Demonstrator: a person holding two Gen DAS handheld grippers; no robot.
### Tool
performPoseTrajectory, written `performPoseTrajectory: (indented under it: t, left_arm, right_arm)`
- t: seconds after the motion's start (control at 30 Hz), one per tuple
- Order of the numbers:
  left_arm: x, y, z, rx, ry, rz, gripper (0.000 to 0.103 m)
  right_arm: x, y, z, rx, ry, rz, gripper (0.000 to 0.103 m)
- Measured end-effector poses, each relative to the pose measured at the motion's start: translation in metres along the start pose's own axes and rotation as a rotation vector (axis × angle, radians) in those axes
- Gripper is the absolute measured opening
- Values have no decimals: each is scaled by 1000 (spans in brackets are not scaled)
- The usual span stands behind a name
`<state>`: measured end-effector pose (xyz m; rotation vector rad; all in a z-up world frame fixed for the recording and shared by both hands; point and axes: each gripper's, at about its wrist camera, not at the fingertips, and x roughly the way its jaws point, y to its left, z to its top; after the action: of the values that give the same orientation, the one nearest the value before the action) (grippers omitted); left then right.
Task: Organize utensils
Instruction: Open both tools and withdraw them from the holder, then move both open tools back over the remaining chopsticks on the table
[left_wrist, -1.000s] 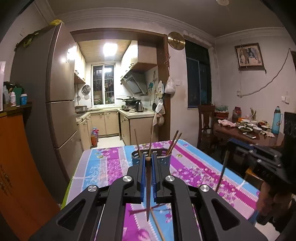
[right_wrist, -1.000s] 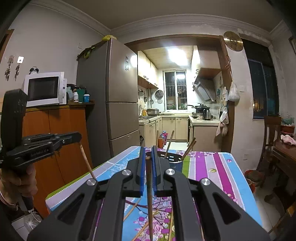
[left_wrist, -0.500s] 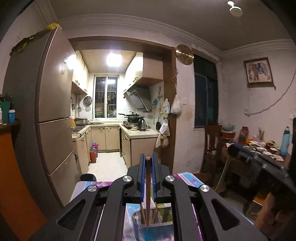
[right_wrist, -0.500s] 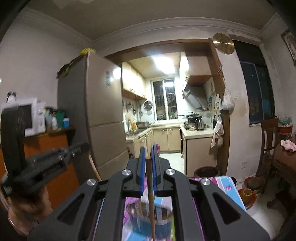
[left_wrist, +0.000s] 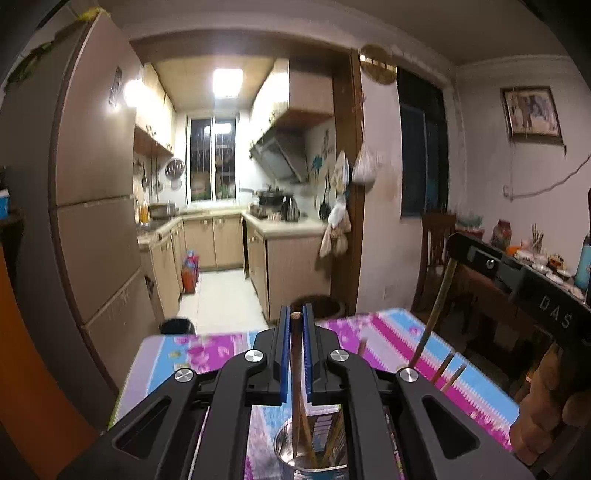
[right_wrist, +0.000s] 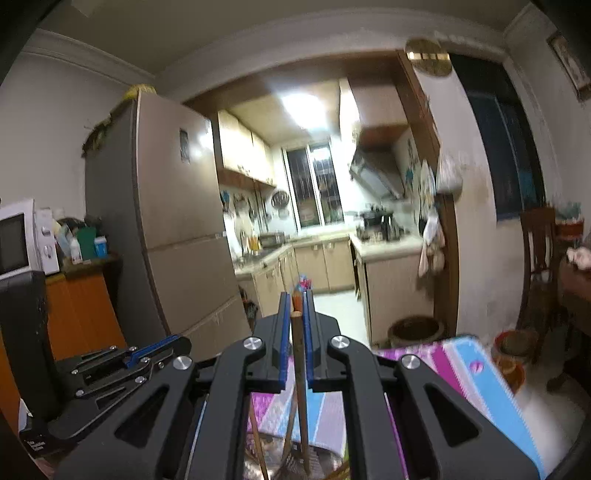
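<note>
The left gripper (left_wrist: 295, 325) is clamped tight on a chopstick (left_wrist: 295, 369) whose lower end hangs inside the metal cup (left_wrist: 284, 454) on the flowered tablecloth (left_wrist: 399, 343). To its right the right gripper (right_wrist: 295, 306), its arm reading "DAS", pinches another chopstick (right_wrist: 300, 376) over the same cup. A fridge (left_wrist: 92, 184) and the kitchen stand beyond.

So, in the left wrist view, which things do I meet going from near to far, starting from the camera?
Left gripper shut on a chopstick → metal cup below it → tablecloth → dark round bin on the floor → kitchen counter → window.
</note>
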<state>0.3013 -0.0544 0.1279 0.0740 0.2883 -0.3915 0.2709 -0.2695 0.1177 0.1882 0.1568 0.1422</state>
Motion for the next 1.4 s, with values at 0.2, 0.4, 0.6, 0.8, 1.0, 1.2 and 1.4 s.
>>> performPoseTrajectory:
  t: [0.2,0.4,0.6,0.8,1.0,1.2,1.4]
  left_arm:
    - [29,8,-33,-15,70,14,8]
    - [35,11,-39,-16,75,85,8]
    - [3,3,-24,62,-2,213,17]
    - [-39,-9,-23,159,-72,352,17]
    - [-90,-26,-41,222,-122,411,17]
    - [-140,-38,-74,253,-147,427,17]
    - [-175,-48,-103,270,-152,439,17]
  right_arm:
    - [20,-6,-38,59,88,-6,5]
    - [23,-9,-53,62,138,-50,7]
    - [-14,-34,-24,78,46,-120,22]
    - [-68,-50,-6,21,-35,-194,22]
    - [-123,-54,-26,-20,-32,-196,28]
    - [-165,-51,-63,-10,29,-141,28]
    - [-190,-29,-107,-74,114,-118,29]
